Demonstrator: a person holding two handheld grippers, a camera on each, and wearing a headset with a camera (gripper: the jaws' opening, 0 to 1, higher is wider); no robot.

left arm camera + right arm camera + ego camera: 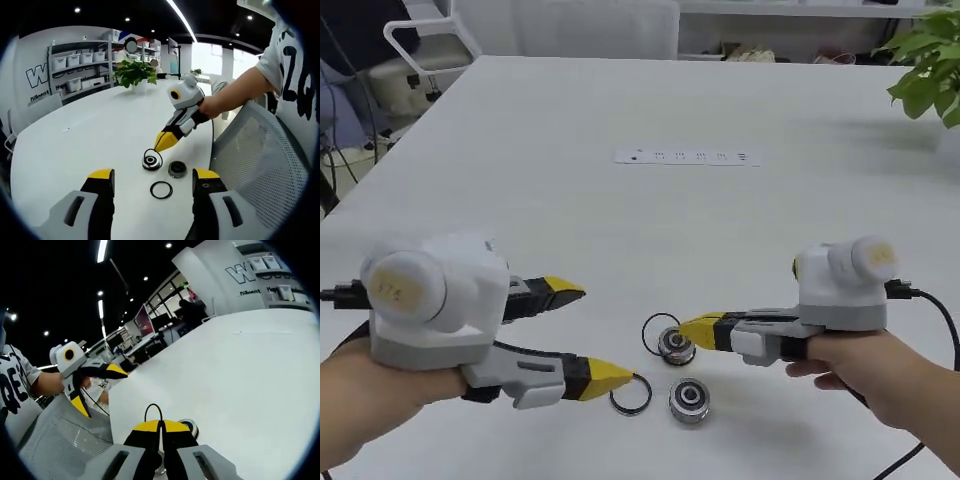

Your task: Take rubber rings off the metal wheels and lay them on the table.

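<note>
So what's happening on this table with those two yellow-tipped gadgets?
A person is pulling rubber rings off small metal wheels on a white table. The right hand-held gripper is shut on a black rubber ring that loops up beside the farther wheel. The left hand-held gripper is open, next to a loose ring lying flat on the table. The nearer wheel looks bare.

Two small round metal wheels lie flat and close together on the white table. The near wheel is bare, with a dark middle. A loose ring, thin and black, lies flat just beside it. The far wheel carries the second ring, half off and standing up in a loop, pinched by the closed right gripper.
</note>
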